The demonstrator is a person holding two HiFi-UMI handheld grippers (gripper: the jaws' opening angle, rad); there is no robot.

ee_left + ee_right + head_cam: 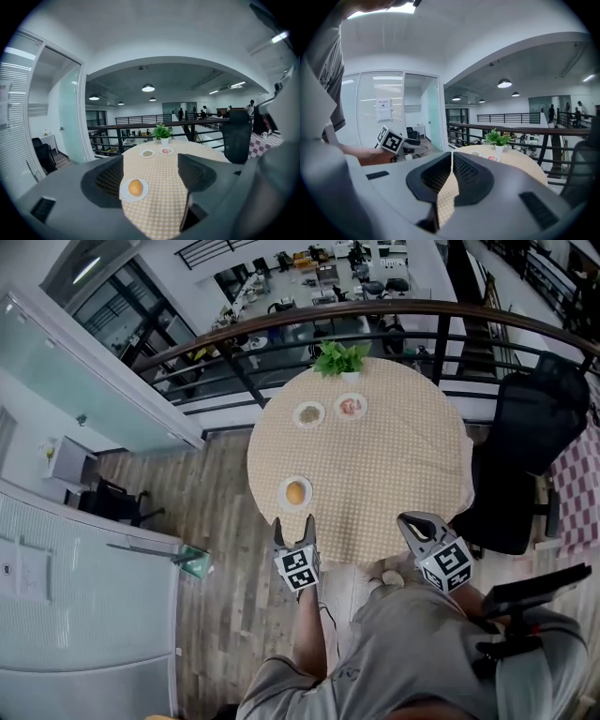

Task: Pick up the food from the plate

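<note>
**Head view.** A round tabletop (403, 465) covered with a yellow checked cloth carries a white round plate (283, 496) close to its near-left edge. The food (295, 492), a smooth orange-yellow rounded lump, lies at the centre of the plate. Two small plates (308, 414) and a leafy potted plant (341, 359) stand at the far edge, well apart from it. The left tongs (293, 521) hover just short of the plate. The right tongs (419, 518) hover at the near-right edge.

**Left gripper view.** The left tongs (150, 176) stand wide apart and hold nothing. Their black gridded inner faces frame the plate (126, 193) and food (135, 187), which lie ahead on the cloth and touch neither jaw.

**Right gripper view.** The right tongs (452, 169) are closed, tips meeting, with nothing gripped and only a thin slit lower down
</note>
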